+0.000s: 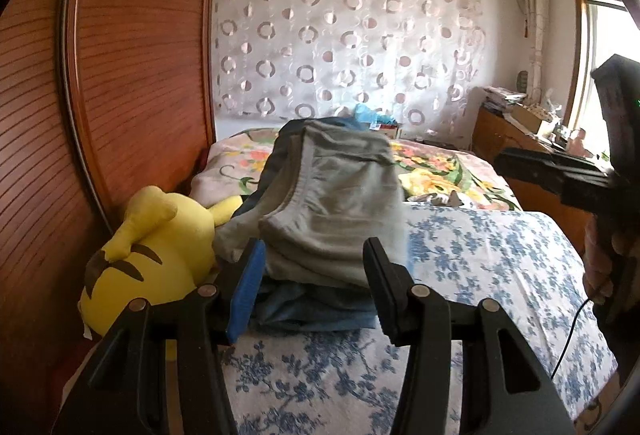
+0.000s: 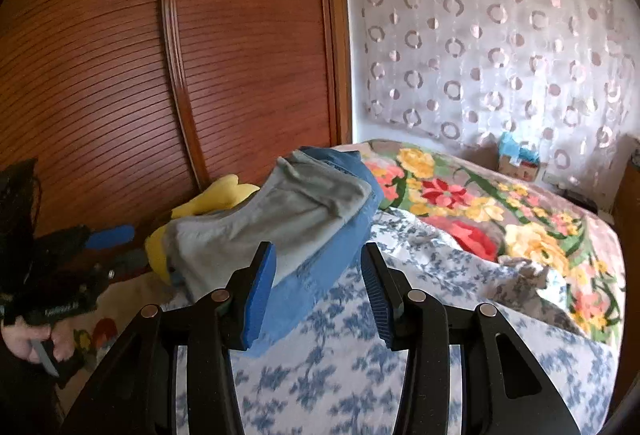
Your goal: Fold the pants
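A folded pair of grey pants [image 1: 332,203] lies on top of folded blue pants [image 1: 316,309], stacked on the bed just beyond my left gripper [image 1: 314,275]. That gripper is open and its blue pads are not pressing on the stack. In the right wrist view the grey pants [image 2: 280,219] and the blue pants [image 2: 320,267] lie ahead and left of my right gripper [image 2: 316,275], which is open and holds nothing. My left gripper [image 2: 120,247] shows at the left edge of that view, short of the stack, held by a hand [image 2: 32,343].
A yellow plush toy [image 1: 160,247] leans against the stack beside the wooden wardrobe [image 1: 140,55]. The bed has a blue-and-white floral sheet [image 1: 480,259] and a bright flowered blanket [image 2: 500,219]. A cluttered wooden desk [image 1: 508,131] stands at the right, under the window.
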The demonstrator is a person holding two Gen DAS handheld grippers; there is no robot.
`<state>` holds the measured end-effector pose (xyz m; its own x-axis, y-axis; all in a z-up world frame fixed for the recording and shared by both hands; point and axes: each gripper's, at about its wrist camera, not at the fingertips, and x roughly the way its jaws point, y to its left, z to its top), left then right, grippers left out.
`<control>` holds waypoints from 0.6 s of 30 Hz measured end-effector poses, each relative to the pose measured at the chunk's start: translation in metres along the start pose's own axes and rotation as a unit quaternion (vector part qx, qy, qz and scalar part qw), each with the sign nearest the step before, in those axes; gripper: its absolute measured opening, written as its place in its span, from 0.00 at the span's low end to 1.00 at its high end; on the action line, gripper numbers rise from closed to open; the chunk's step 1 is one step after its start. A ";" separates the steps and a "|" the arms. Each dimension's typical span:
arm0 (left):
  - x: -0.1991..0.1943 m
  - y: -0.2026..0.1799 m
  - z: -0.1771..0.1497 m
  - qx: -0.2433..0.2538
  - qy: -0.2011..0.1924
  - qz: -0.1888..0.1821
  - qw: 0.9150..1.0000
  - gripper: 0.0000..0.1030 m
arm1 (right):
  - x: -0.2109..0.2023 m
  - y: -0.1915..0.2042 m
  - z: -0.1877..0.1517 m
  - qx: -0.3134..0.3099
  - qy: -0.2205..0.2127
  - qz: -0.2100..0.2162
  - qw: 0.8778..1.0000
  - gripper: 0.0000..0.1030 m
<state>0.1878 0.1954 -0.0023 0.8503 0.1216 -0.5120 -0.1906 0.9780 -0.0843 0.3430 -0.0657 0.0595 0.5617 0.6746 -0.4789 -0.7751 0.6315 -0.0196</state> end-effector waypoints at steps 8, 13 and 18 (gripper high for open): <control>-0.028 -0.019 -0.003 0.020 -0.010 -0.019 1.000 0.51 | -0.062 0.013 -0.029 0.016 -0.016 -0.026 0.999 0.45; -0.045 -0.033 -0.010 0.032 -0.014 -0.036 0.999 0.62 | -0.085 0.022 -0.039 0.025 -0.020 -0.039 0.999 0.45; -0.059 -0.042 -0.015 0.041 -0.017 -0.057 0.997 0.80 | -0.102 0.032 -0.051 0.035 -0.025 -0.051 0.998 0.46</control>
<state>0.1382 0.1446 0.0189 0.8805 0.0128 -0.4739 -0.0521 0.9962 -0.0698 0.2468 -0.1337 0.0628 0.6513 0.6225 -0.4340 -0.6922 0.7217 -0.0037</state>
